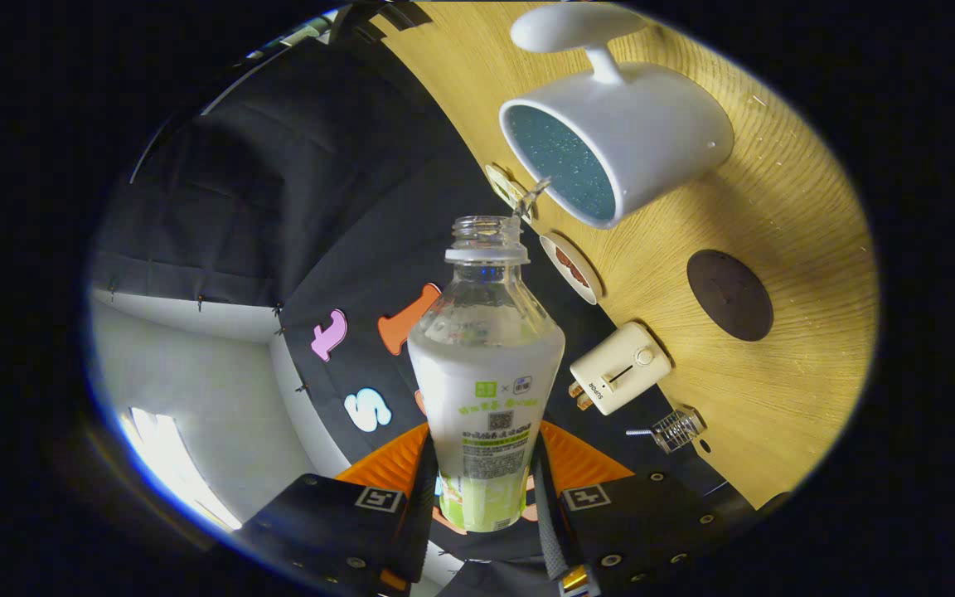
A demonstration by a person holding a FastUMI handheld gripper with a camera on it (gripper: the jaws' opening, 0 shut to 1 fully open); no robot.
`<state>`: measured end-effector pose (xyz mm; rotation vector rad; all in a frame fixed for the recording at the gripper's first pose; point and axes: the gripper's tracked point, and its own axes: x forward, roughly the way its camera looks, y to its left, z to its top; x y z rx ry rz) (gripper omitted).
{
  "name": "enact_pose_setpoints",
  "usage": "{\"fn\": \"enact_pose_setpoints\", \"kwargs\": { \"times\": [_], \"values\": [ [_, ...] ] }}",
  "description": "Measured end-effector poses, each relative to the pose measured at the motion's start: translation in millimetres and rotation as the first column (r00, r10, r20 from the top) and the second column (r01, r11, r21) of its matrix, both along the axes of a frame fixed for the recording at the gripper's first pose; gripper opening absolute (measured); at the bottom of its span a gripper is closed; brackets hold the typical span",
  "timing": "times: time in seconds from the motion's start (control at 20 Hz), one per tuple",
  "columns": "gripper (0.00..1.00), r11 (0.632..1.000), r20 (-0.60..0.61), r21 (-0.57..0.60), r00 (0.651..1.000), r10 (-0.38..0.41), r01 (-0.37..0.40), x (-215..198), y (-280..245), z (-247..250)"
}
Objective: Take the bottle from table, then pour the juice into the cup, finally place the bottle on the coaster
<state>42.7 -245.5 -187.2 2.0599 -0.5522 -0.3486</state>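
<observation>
My gripper [484, 485] is shut on a clear plastic bottle [486, 365] with a white and green label, held by its lower body between the two fingers. The whole view is rolled over, so the bottle is tipped toward the white cup [618, 137]. Its open, capless mouth sits just short of the cup's rim. A thin stream of clear liquid [531, 197] runs from the mouth toward the cup's blue speckled inside. The dark round coaster [729, 295] lies on the wooden table [792, 207], beside the cup and off to one side of the bottle.
A small cream toaster [620, 366] stands on the table near the coaster, with a little wire rack [676, 429] beside it. Two small round dishes [573, 267] lean along the table's back edge by the black cloth wall. A white mushroom-shaped object [569, 29] stands beyond the cup.
</observation>
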Motion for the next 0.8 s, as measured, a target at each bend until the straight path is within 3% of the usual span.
{"fn": "enact_pose_setpoints", "kwargs": {
  "times": [0.2,0.55,0.65,0.8],
  "values": [
    [0.55,1.000,0.004,-0.008,1.000,-0.005,0.005,0.6,2.0,-2.4],
    [0.55,0.958,-0.269,-0.231,0.957,0.105,-0.170,12.4,19.9,-45.4],
    [0.55,0.916,-0.384,-0.318,0.916,0.113,-0.246,17.6,27.2,-60.5],
    [0.55,0.819,-0.522,-0.443,0.848,0.096,-0.365,15.1,31.3,-74.3]
  ]
}}
